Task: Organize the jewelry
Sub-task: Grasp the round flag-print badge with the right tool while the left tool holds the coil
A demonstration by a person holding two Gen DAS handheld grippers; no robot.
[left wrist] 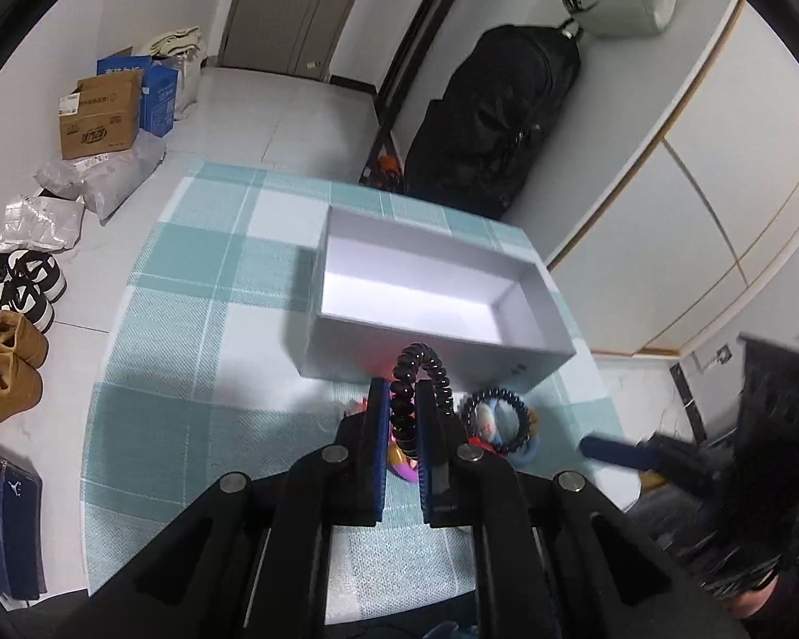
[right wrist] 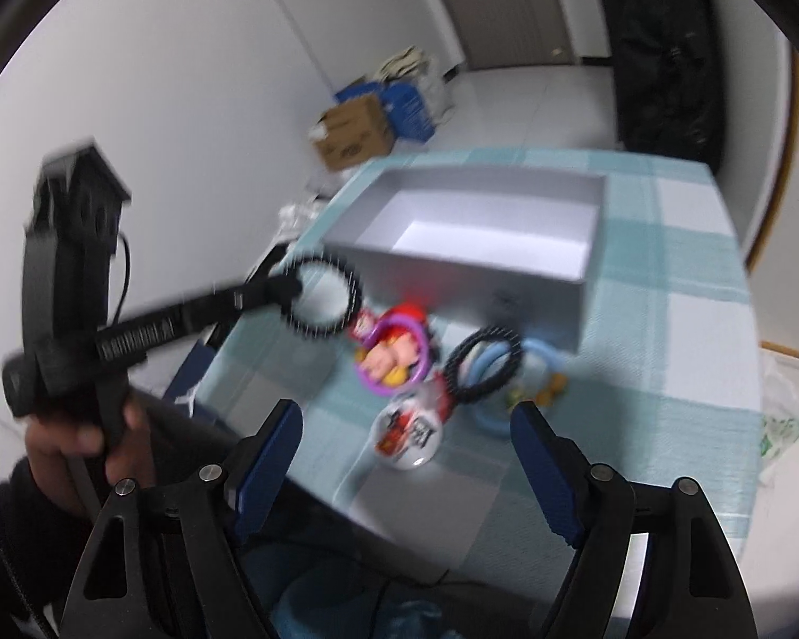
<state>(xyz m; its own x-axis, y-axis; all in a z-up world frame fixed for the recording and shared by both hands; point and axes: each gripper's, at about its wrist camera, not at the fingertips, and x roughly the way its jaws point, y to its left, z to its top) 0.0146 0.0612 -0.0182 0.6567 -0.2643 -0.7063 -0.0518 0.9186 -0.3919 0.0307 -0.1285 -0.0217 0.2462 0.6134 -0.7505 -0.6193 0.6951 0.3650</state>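
Our left gripper point(left wrist: 402, 399) pinches a black coil band point(left wrist: 415, 388), right gripper point(right wrist: 405, 452) gapes empty; next we carry it over the white box point(left wrist: 426, 245) and release

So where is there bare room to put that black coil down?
The white box is empty inside, and the checked cloth to its left lies bare. It is crowded just in front of the box, where the second black coil, purple ring and toys cluster.

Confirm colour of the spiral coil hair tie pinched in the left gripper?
Glossy black spiral coil hair tie, pinched in the left gripper; the left wrist view shows it sharpest.
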